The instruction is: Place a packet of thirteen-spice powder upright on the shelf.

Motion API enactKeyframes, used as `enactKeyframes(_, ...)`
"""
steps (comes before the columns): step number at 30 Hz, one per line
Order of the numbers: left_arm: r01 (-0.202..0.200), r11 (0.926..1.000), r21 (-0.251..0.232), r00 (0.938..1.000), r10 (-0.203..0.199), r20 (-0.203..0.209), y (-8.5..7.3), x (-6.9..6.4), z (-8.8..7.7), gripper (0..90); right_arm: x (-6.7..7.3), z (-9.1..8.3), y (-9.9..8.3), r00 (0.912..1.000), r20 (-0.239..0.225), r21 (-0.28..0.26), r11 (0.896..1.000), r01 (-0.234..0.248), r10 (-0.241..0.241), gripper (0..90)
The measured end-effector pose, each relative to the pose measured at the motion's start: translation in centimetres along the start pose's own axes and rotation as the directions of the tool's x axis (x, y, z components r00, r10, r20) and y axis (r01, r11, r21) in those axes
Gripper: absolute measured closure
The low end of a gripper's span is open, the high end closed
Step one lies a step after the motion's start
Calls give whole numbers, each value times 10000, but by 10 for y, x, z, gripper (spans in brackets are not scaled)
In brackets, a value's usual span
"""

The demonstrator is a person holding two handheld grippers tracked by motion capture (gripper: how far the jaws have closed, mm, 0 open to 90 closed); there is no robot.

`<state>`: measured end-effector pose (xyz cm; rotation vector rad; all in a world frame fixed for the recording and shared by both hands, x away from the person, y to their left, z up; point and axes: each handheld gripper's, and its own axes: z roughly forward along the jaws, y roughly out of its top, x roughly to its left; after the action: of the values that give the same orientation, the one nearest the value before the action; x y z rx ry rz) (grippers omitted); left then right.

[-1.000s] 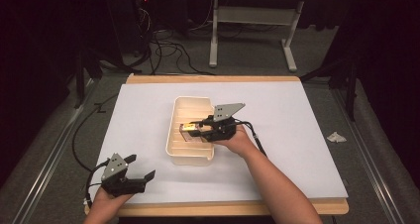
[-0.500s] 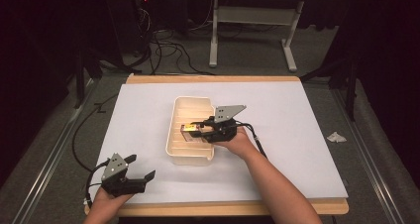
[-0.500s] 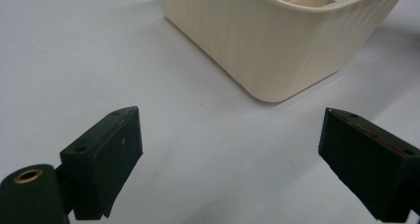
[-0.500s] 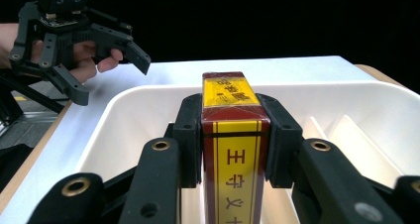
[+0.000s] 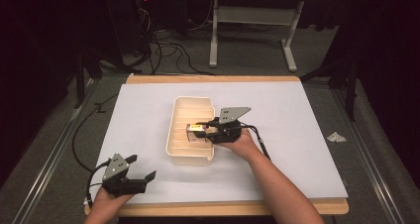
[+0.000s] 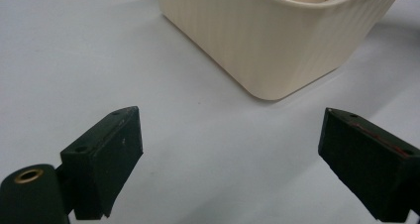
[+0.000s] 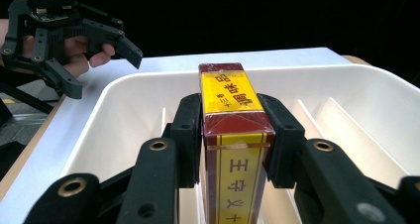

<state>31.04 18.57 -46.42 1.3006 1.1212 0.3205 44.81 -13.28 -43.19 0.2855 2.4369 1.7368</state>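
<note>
Bright, evenly lit table (image 5: 297, 135) (dark surroundings); soft shadows, slight blur.

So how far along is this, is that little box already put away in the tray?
Nearly. The right tongs are clamped on the red and yellow box and hold it over the slots inside the cream tray, so reaching the tray looks done. In hand is setting the box into a slot. What is left is letting go and pulling back. The left tongs sit open and empty on the white table sheet beside the tray.

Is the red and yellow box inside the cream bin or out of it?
Inside: the right tool grips the box between the bin's walls.
</note>
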Motion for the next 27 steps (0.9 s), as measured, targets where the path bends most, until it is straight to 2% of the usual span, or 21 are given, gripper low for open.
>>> enactKeyframes(7, 31, 10000, -14, 10000, -31, -8, 0, 0, 0, 106, 0, -2, -3, 9999, 91, -79, 9999, -116, 117, 646)
enactKeyframes(16, -42, 10000, 6, 10000, 42, -25, 0, 1, -1, 106, 1, -2, -3, 9998, 196, 25, 10000, -18, 17, 630)
enactKeyframes(20, -30, 10000, -26, 10000, 30, -31, 0, 1, -2, 106, 2, -2, -1, 9996, 283, 55, 10000, -3, 1, 571)
enactKeyframes(22, -19, 10000, -33, 10000, 19, -27, 0, 1, -2, 106, 3, -2, 0, 9991, 414, 82, 9999, -132, 129, 506)
enactKeyframes(27, -11, 10000, -29, 10000, 11, -24, 0, 1, -3, 107, 5, -2, 2, 9980, 609, 145, 9997, -193, 183, 438)
